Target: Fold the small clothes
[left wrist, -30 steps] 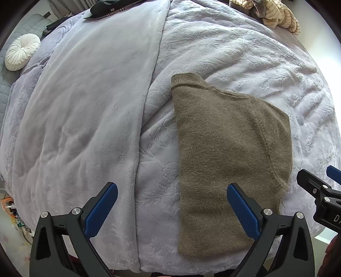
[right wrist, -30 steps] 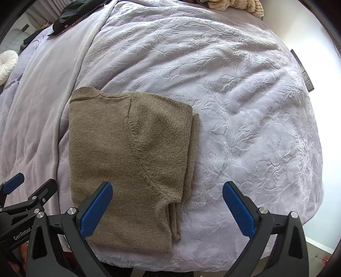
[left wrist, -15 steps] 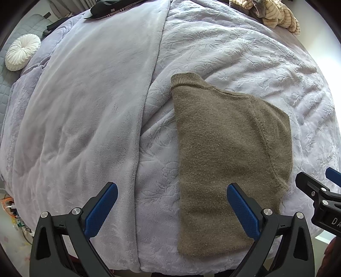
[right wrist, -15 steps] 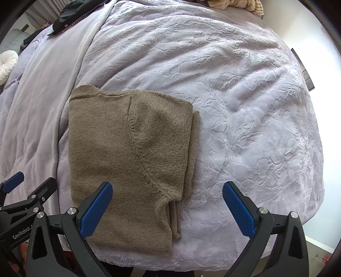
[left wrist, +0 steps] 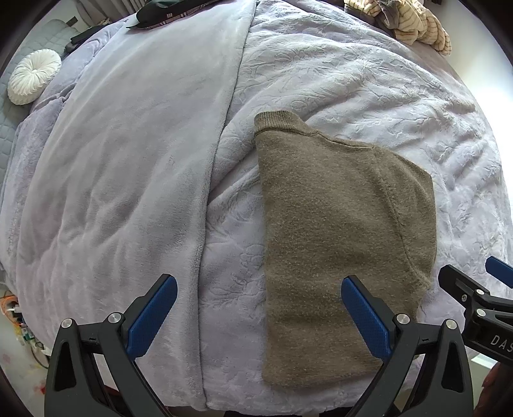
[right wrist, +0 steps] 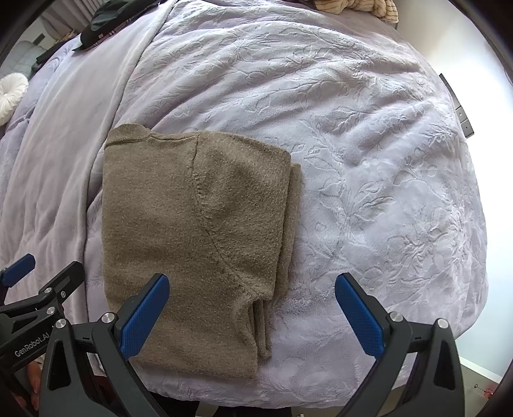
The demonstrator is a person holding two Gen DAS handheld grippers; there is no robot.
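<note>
A brown knit sweater (left wrist: 333, 243) lies folded lengthwise on the lilac blanket, collar at the far end, one sleeve tucked along its right side (right wrist: 192, 231). My left gripper (left wrist: 259, 317) hovers open over the sweater's near left edge; its right finger is above the knit. Over the sweater's near right corner my right gripper (right wrist: 251, 316) is open too, its left finger above the fabric. Neither holds anything. Each gripper shows at the edge of the other's view.
The bed has an embossed lilac blanket (right wrist: 368, 179) and a smooth one (left wrist: 128, 160) to the left. A white round cushion (left wrist: 33, 75) lies far left, dark clothing (left wrist: 166, 11) and striped beige garments (left wrist: 413, 22) at the far end. The bed's near edge drops off below the grippers.
Both views have crept slightly; the right gripper edges a little nearer the left. The sweater has not moved and both grippers stay open.
</note>
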